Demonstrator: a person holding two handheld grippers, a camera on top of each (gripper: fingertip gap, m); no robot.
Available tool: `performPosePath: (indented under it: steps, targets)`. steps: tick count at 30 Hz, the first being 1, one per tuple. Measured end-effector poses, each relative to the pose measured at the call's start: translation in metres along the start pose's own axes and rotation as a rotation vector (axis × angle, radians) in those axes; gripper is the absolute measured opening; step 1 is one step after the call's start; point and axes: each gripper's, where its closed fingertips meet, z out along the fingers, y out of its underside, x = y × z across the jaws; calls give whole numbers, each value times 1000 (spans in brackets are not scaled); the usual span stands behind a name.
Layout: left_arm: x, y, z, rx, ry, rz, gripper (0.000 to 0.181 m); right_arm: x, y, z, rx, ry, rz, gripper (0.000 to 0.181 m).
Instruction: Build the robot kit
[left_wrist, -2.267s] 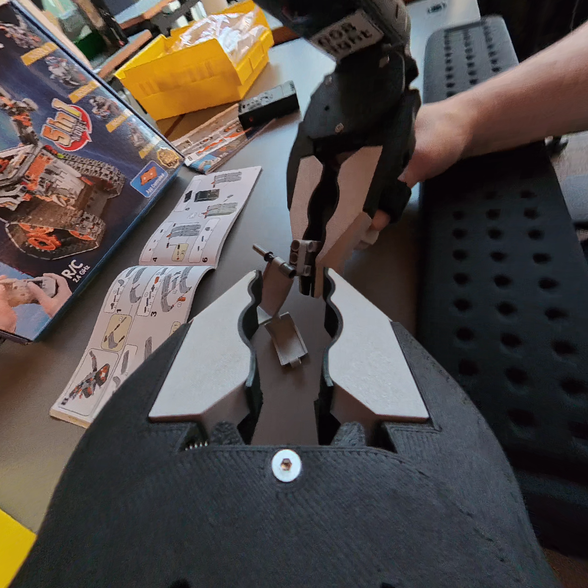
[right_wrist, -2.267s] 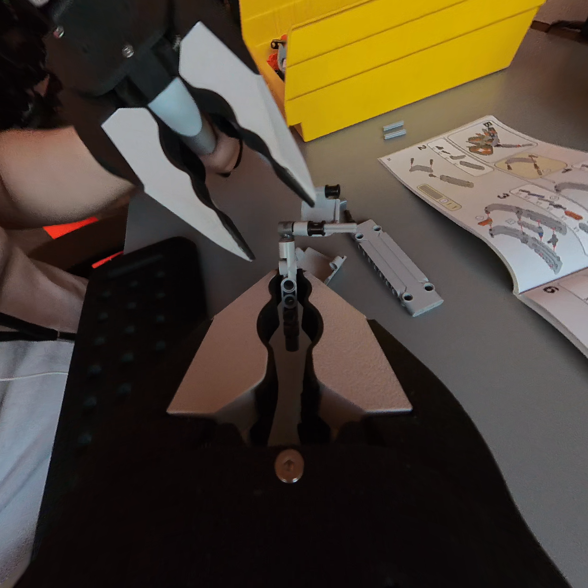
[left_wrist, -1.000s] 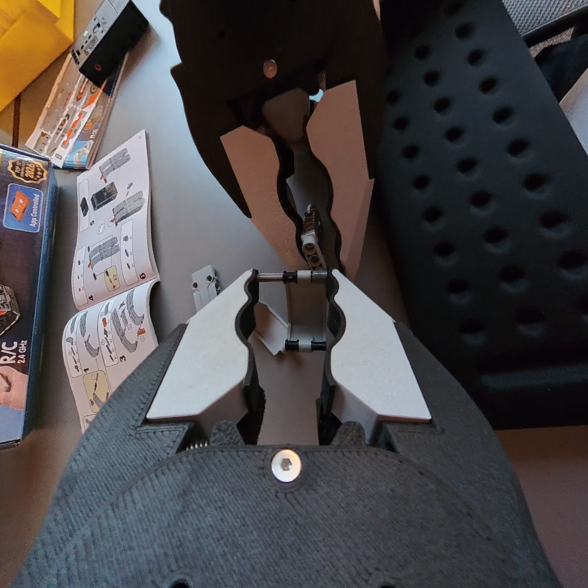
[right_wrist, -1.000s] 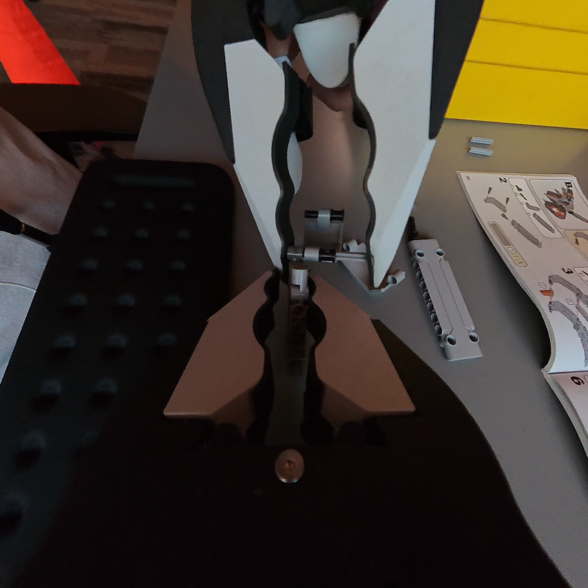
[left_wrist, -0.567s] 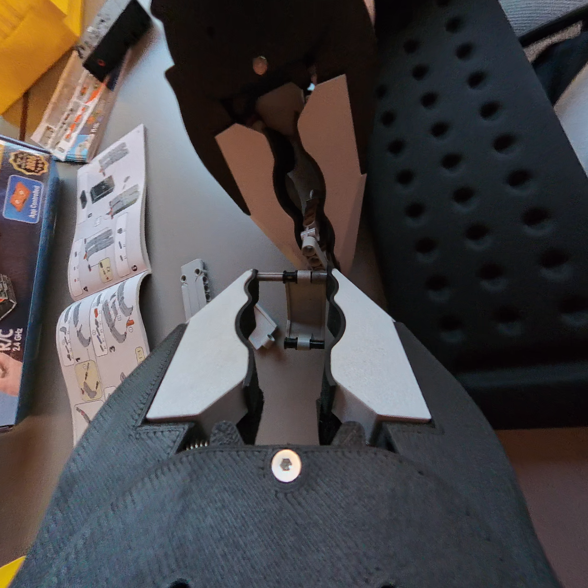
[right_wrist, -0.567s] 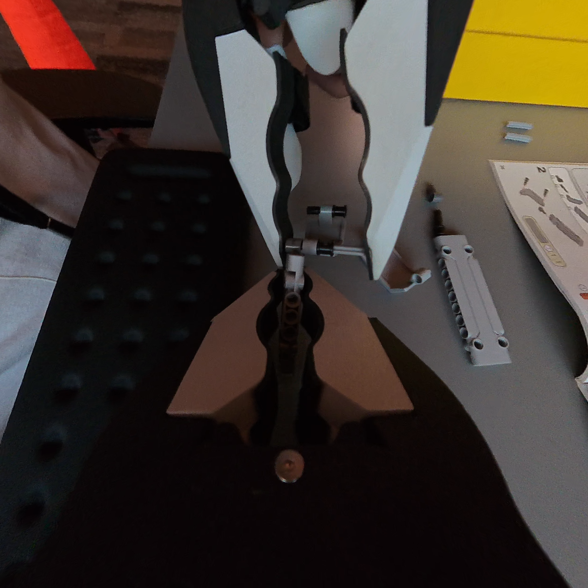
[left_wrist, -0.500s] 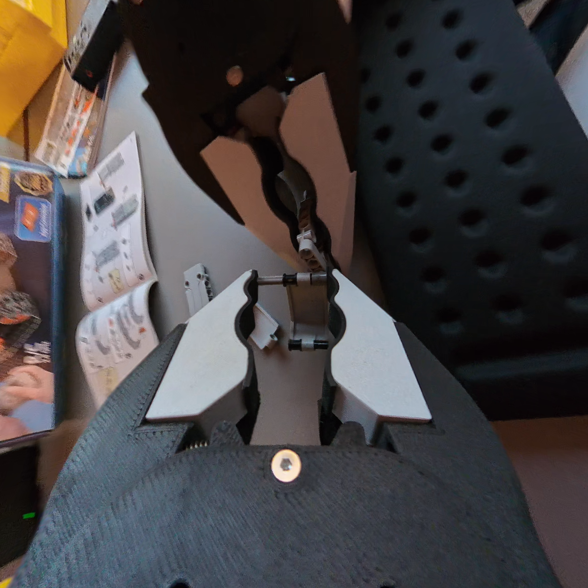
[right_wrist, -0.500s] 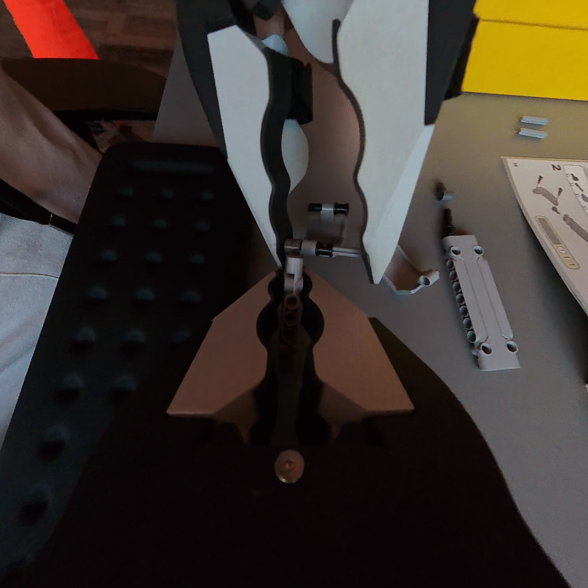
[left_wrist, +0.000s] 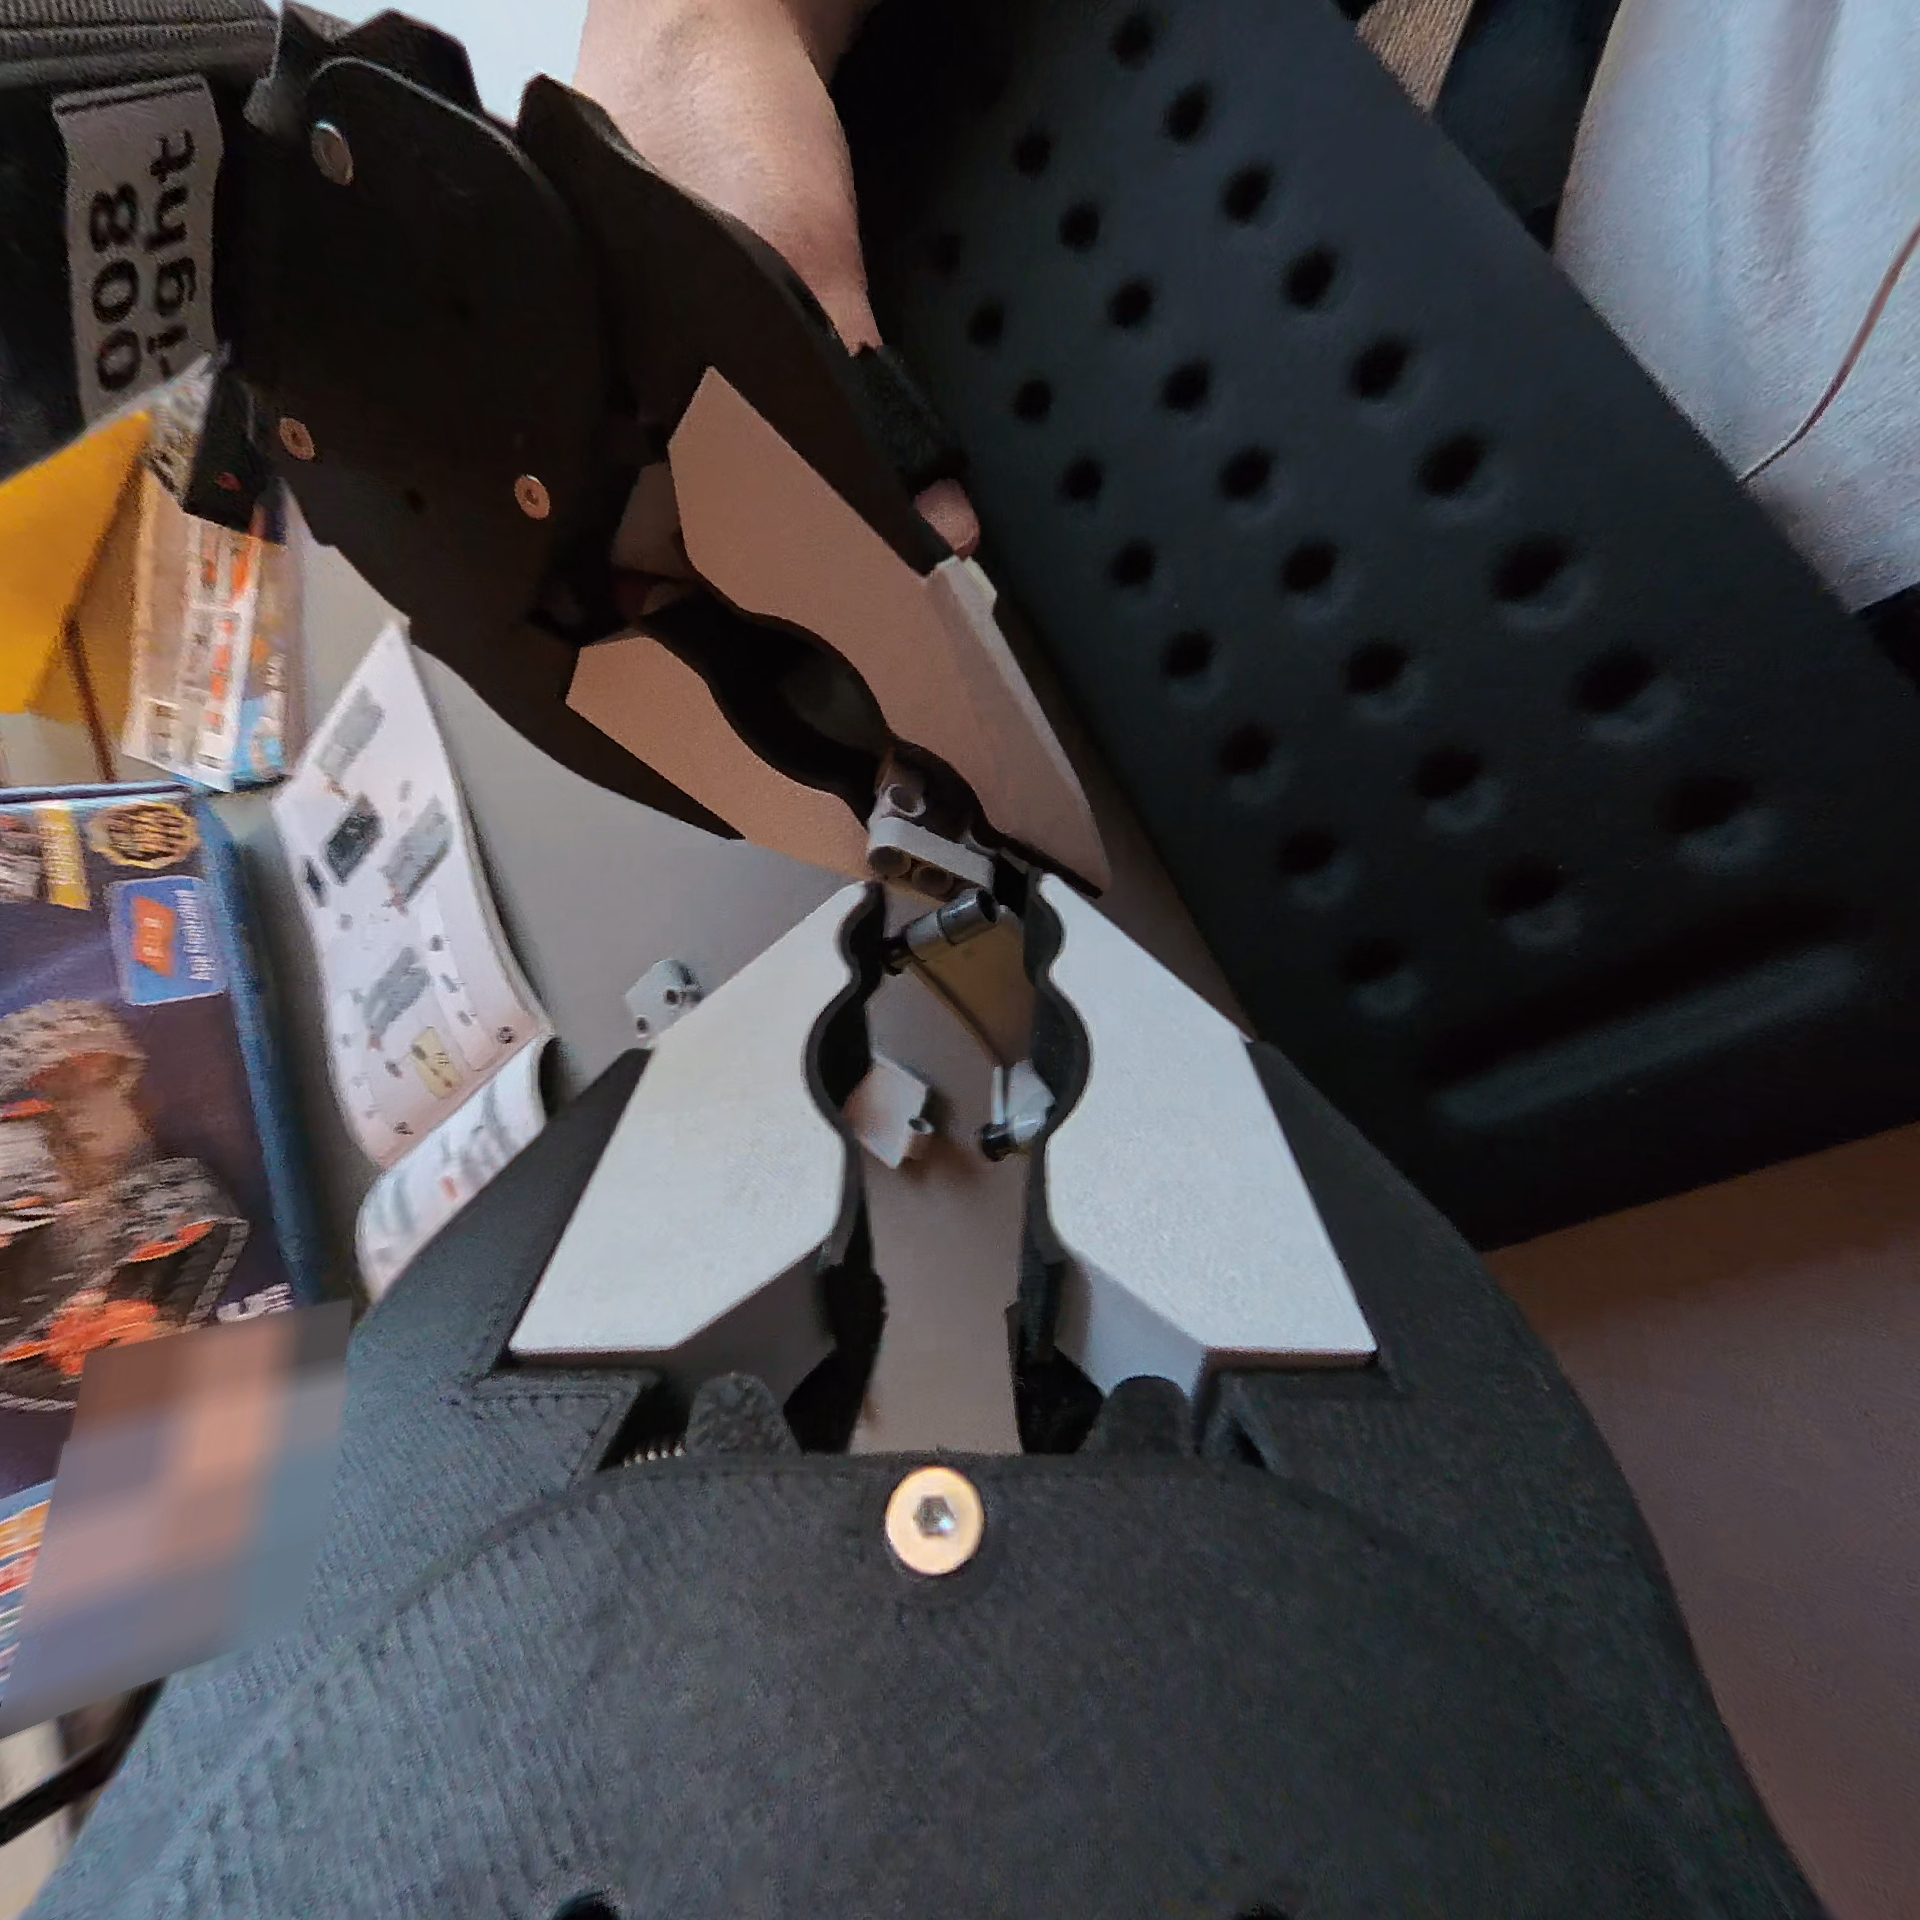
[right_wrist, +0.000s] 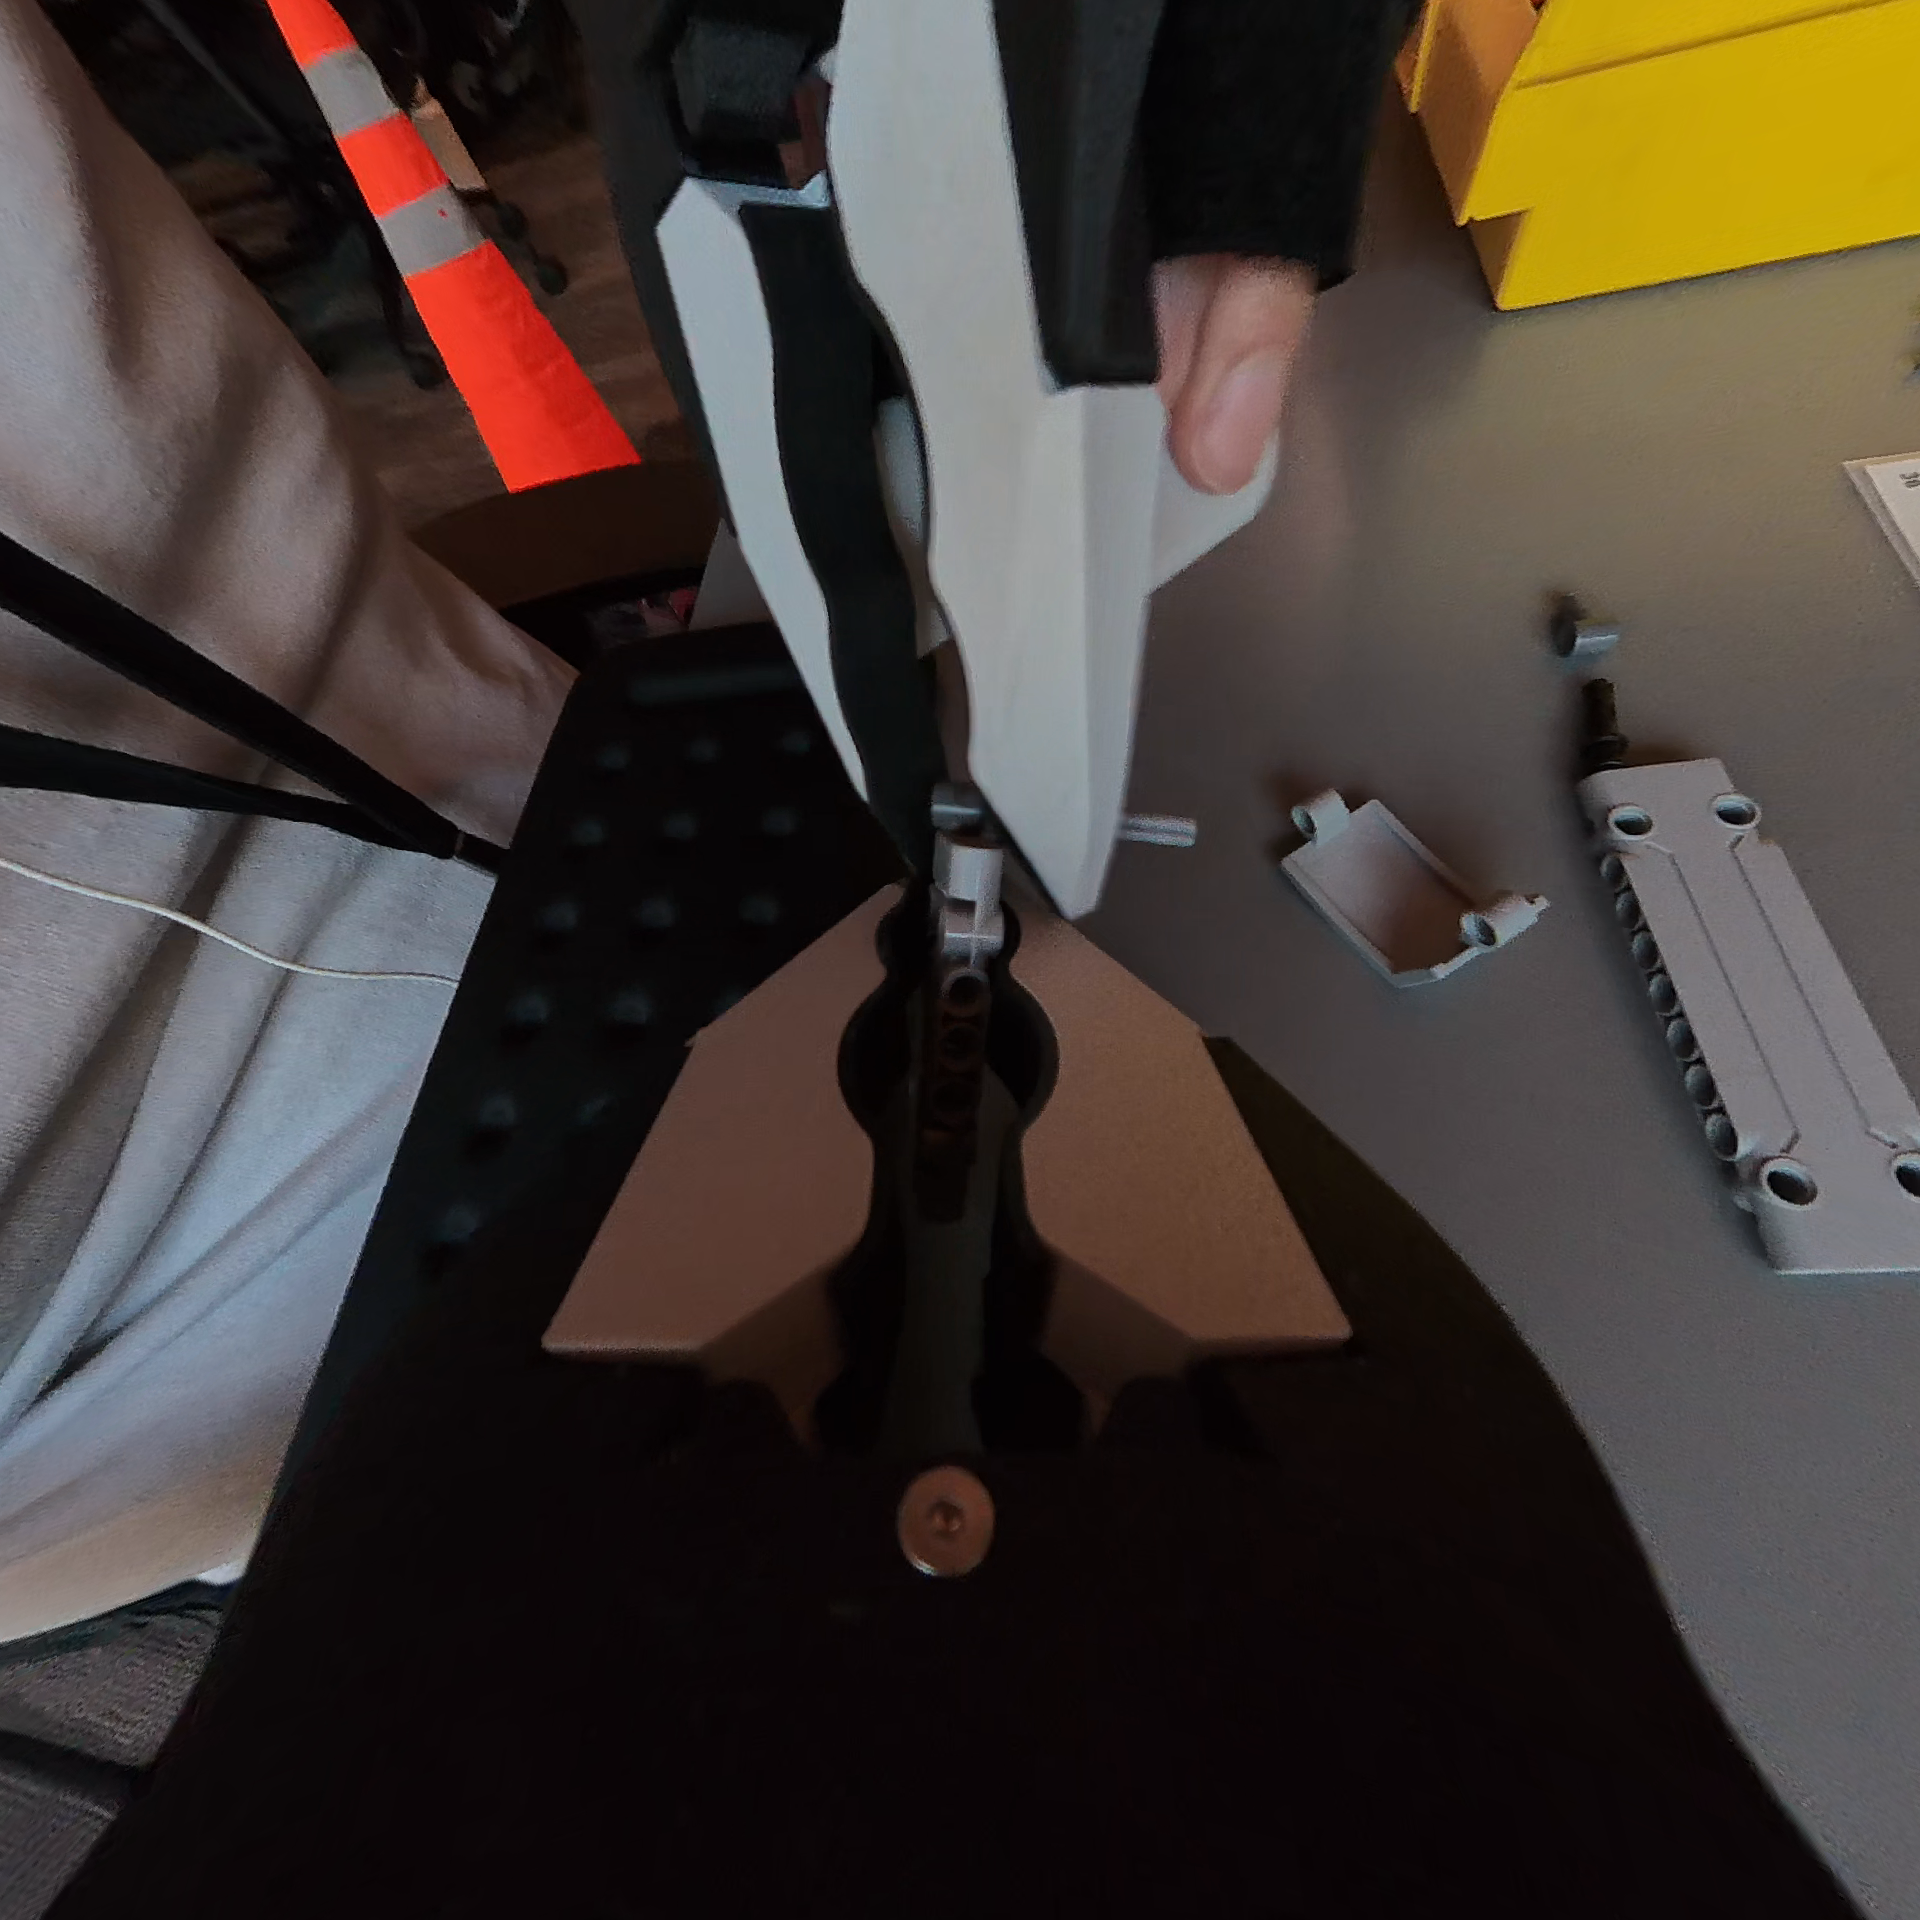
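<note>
My left gripper (left_wrist: 951, 904) is shut on a small grey panel piece (left_wrist: 971, 971) with a cross axle and black pins, held above the table. My right gripper (right_wrist: 956, 914) is shut on a dark grey holed beam (right_wrist: 951, 1049) with a light grey connector (right_wrist: 971, 883) at its end. The two grippers meet tip to tip, and the connector (left_wrist: 920, 847) touches the panel's axle end. In the left wrist view the right gripper (left_wrist: 966, 842) comes in from the upper left. In the right wrist view the left gripper (right_wrist: 992, 873) comes down from above, and the axle tip (right_wrist: 1164, 829) sticks out beside it.
On the grey table (right_wrist: 1455, 468) lie a loose curved grey panel (right_wrist: 1403, 914), a long grey panel (right_wrist: 1756, 1008), a small connector (right_wrist: 1584, 639) and a black pin (right_wrist: 1605, 717). A black perforated pad (left_wrist: 1351, 520), an instruction booklet (left_wrist: 416, 914), a toy box (left_wrist: 125, 1039), a yellow bin (right_wrist: 1662, 156) and an orange cone (right_wrist: 468, 260) surround them.
Both grippers have rolled and swung while staying tip to tip. The right gripper now enters the left view from the upper left. The beam's connector stays against the panel's axle.
</note>
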Motion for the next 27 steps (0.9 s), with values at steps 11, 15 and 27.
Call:
performPosePath:
  steps: [11, 15, 27]
  targets:
    - [-28, -6, -20, 206, 71, -499, 20, 22, -26, -27, 173, 162, -44, 22]
    - [-35, -3, -22, 235, 98, -664, 19, 39, -31, -36, 132, 442, -280, 39]
    - [-42, -7, -24, 353, 89, -853, 38, 54, -38, -46, 55, 688, -379, 24]
